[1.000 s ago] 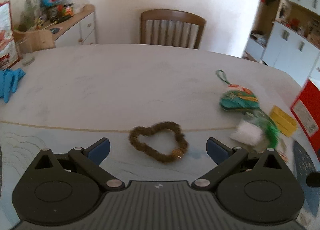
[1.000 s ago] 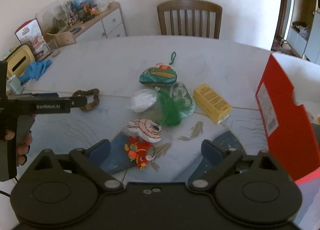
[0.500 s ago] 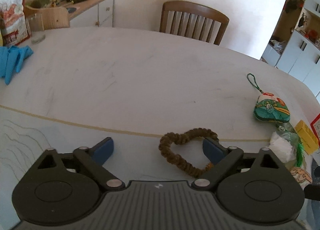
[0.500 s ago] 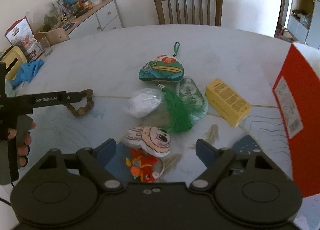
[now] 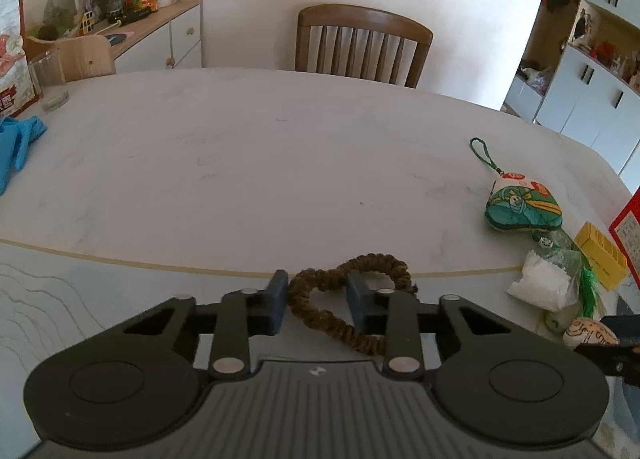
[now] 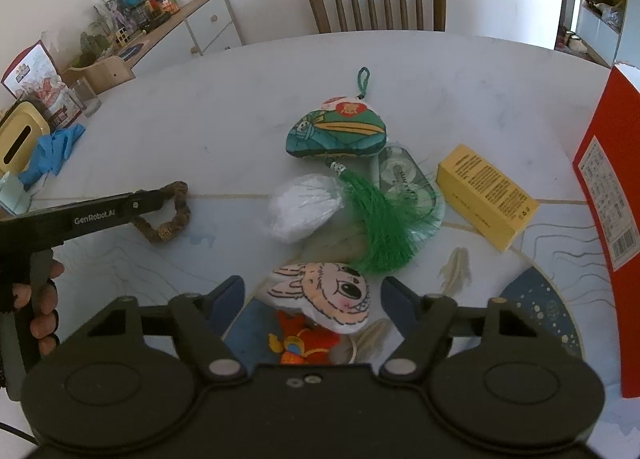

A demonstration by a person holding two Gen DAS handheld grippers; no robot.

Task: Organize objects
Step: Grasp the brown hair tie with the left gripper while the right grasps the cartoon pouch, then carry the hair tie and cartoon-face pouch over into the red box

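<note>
The left tongs have just been closing narrow around one side of the braided ring on the counter. It could slip out (grip uncertain). The right tongs, also closing, straddle the rabbit plush, not yet touching.

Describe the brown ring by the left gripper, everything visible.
The brown ring is a fuzzy, rope-like loop bent into a rough heart shape, with a small brass-looking bead on it. It lies flat on the table. The left gripper has just been closing on its near-left strand, one finger inside the loop.
</note>
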